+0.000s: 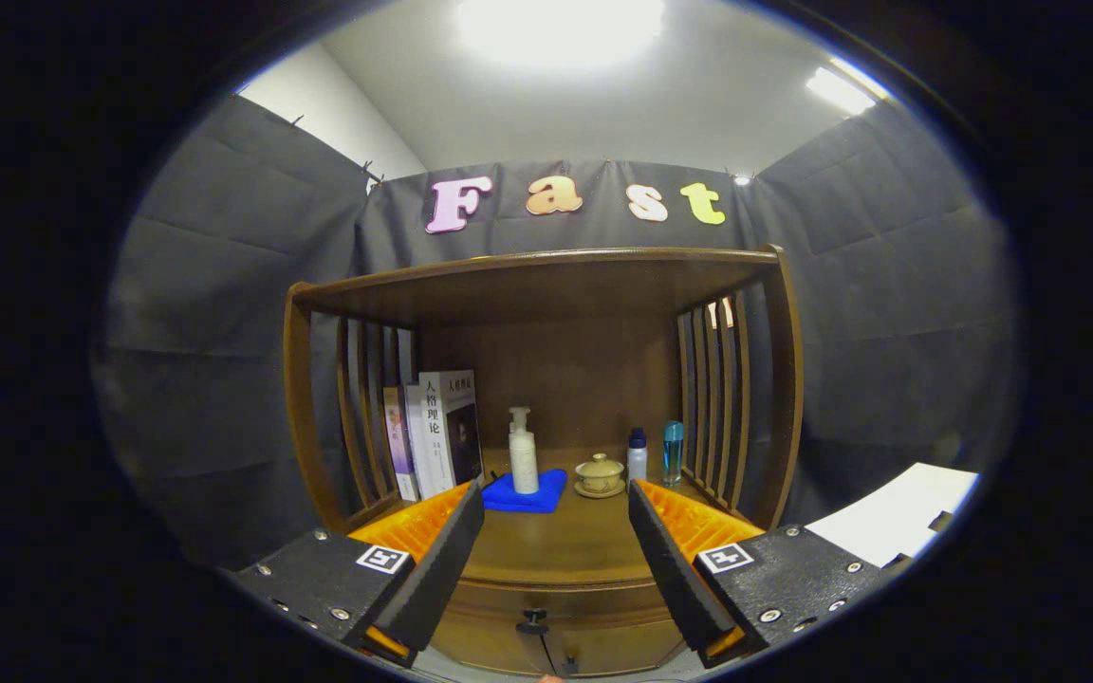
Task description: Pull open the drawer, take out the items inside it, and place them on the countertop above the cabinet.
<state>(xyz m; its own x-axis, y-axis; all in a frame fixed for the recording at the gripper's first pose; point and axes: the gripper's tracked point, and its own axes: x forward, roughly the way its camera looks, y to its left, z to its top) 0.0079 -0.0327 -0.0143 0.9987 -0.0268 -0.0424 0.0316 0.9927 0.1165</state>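
A wooden cabinet stands ahead with a countertop (556,545) under a slatted shelf frame. Below the countertop's front edge is the drawer front (546,645), pushed in, with a small dark knob (533,623) at its middle. My gripper (556,550) is open, its two fingers spread wide apart and nothing between them. The knob sits low between the fingers, a little nearer than their tips. The drawer's inside is hidden.
On the countertop's back half stand several books (437,432) at the left, a white pump bottle (523,455) on a blue cloth (527,493), a lidded tea cup (600,474), and two small bottles (656,453). A white surface (898,522) lies to the right.
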